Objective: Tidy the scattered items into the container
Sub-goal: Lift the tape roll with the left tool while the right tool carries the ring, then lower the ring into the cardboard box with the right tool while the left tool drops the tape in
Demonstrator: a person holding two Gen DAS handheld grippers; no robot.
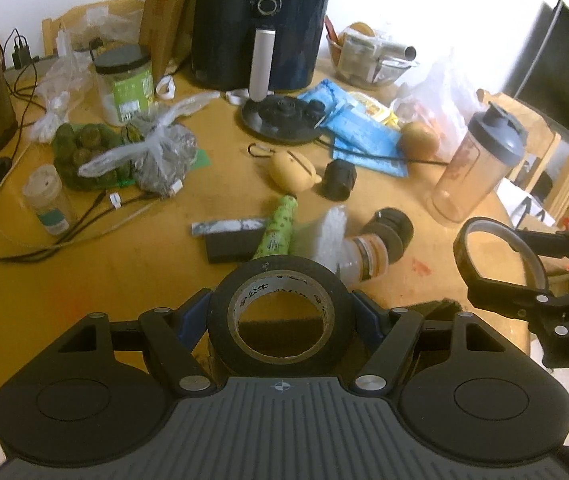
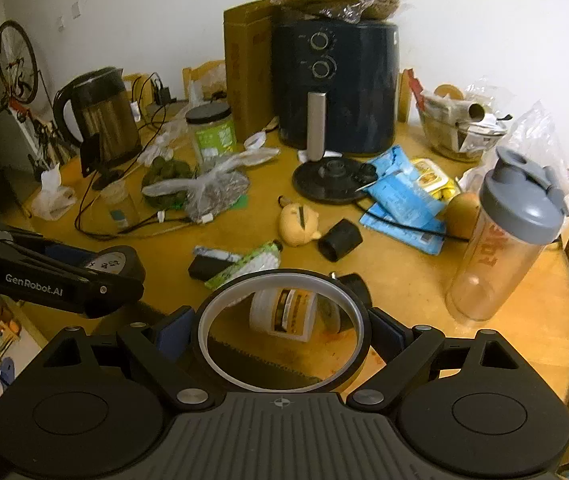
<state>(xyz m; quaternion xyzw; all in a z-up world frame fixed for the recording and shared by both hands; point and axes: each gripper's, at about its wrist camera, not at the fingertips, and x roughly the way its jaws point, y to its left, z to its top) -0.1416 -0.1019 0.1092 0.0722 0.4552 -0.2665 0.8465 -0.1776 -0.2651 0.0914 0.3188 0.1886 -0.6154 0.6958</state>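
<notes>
Nearest, left gripper (image 1: 280, 316): you are gripping the black tape roll (image 1: 280, 312) upright, fingers closed on its two sides.
Right gripper (image 2: 284, 332): you are clamping the thin ring (image 2: 284, 332), a nearly spent roll, fingers pressed on its outer rim.
Beyond the fingers: the tipped-over jar (image 2: 288, 314), green tube (image 1: 278, 226), black cylinder (image 2: 338, 240) and yellow pouch (image 2: 298, 224) are lying scattered on the bench (image 1: 124, 264).
Container: a dark serrated edge (image 2: 260, 364) is showing just under the ring; I cannot tell whether that is it.
Step in hand: you are carrying both rolls, I judge.
Doing it well: keep the thin ring level, lower each roll inside before opening, and keep the two grippers apart.
</notes>
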